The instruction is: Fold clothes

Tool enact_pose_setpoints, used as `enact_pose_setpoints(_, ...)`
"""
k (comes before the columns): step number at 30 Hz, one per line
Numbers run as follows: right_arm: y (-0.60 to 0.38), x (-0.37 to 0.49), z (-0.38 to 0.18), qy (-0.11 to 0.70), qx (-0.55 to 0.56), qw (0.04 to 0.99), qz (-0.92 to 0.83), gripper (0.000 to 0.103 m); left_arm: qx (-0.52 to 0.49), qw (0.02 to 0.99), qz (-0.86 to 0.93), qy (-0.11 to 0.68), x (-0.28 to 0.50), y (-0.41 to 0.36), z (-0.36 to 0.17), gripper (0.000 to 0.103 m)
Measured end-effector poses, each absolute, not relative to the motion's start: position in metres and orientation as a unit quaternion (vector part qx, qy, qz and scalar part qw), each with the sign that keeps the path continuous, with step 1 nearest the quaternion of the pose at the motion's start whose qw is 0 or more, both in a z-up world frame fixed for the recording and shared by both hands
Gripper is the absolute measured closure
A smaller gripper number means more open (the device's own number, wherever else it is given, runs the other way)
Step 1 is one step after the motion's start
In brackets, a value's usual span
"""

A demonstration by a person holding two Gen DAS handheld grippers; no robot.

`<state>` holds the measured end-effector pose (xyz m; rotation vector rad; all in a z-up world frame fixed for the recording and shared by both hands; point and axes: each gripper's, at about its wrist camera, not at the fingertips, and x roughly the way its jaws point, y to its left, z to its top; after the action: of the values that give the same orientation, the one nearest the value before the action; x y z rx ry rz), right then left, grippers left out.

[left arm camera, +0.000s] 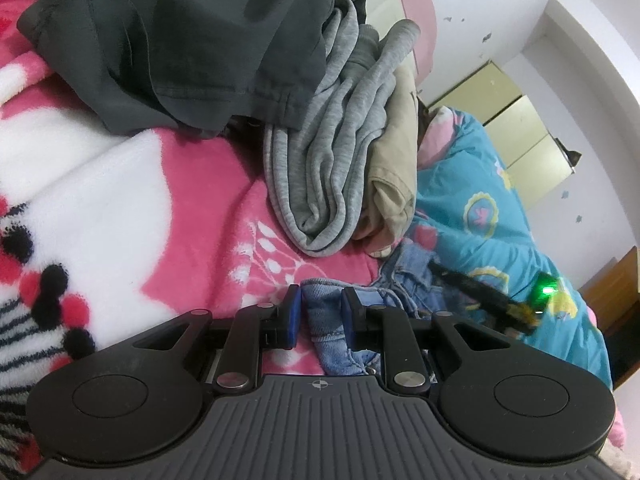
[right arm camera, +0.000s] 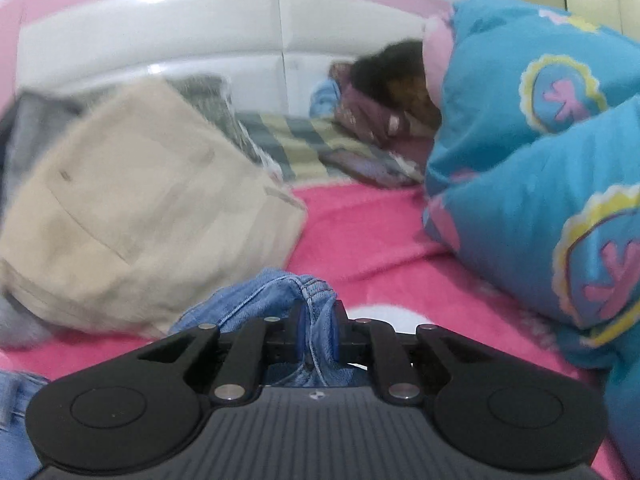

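Both grippers pinching the same bit of denim on the bed

Left gripper sits low centre of its view, jaws nearly closed with a fold of the blue jeans squeezed between the blue pads. The right gripper is the same deal at bottom centre of its own frame, jaws clamped narrow on a bunched seam of the jeans. Denim lies on the pink blanket. Upper middle of the left view there's a pile: dark grey garment over a light grey one, with a beige garment beside it. Blue quilt takes up the right side.
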<state>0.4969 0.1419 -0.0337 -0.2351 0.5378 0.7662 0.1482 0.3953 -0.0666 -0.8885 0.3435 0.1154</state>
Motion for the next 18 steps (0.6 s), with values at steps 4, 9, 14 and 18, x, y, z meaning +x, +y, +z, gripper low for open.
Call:
enact_pose_setpoints(4,0.153,0.503,-0.05,0.272,-0.145,0.893,0.329,0.069,-0.426,0.888,0.056,0.167,0.149,0.396,-0.066,0.082)
enact_pose_setpoints(9,0.109,0.502,-0.006,0.281,-0.095,0.913,0.281,0.032,-0.43,0.886,0.057,0.165,0.148,0.397,-0.068,0.082)
enact_pose_setpoints(14,0.012,0.457,0.061,0.277,-0.003,0.927,0.253,0.029,-0.427,0.888,0.071,0.157,0.144,0.394,-0.064,0.082)
enact_pose_setpoints(18,-0.083,0.37,0.106,0.273,0.01,0.934,0.231,0.026,-0.393,0.904,0.103,0.136,0.131,0.384,-0.048,0.082)
